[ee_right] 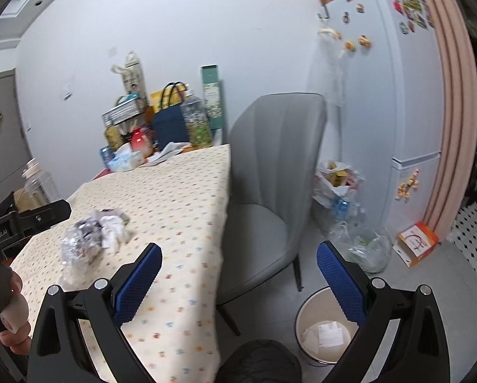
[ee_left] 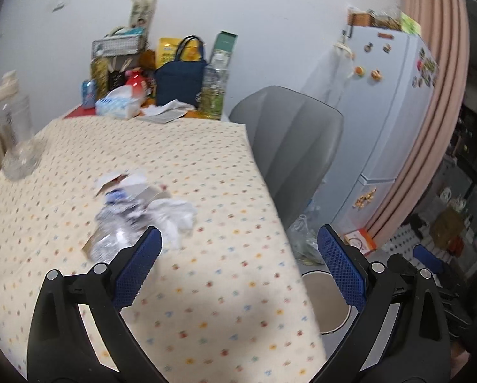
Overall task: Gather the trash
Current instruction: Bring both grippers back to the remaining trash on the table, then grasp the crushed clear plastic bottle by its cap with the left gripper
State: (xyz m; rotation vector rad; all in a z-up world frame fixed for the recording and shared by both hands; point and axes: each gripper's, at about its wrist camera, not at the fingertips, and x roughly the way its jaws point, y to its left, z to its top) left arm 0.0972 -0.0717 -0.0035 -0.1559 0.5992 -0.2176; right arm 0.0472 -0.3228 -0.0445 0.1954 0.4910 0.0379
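Both jaws stood apart and empty — the left gripper (ee_left: 238,255) faced the crumpled trash (ee_left: 142,210) just beyond its left finger, positioned for grabbing.

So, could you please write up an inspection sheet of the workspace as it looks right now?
Surface: table under a dotted cloth, mostly bare in the middle.
Job's things: trash pile of crumpled plastic and paper on the cloth; bin on the floor, paper inside.
Clutter: bags, boxes and jars at the table's far end; clear jar.
Grippers: left claw open, empty; right claw open, empty.
Cables: nothing seen.
Surroundings: grey chair, fridge, floor bags.
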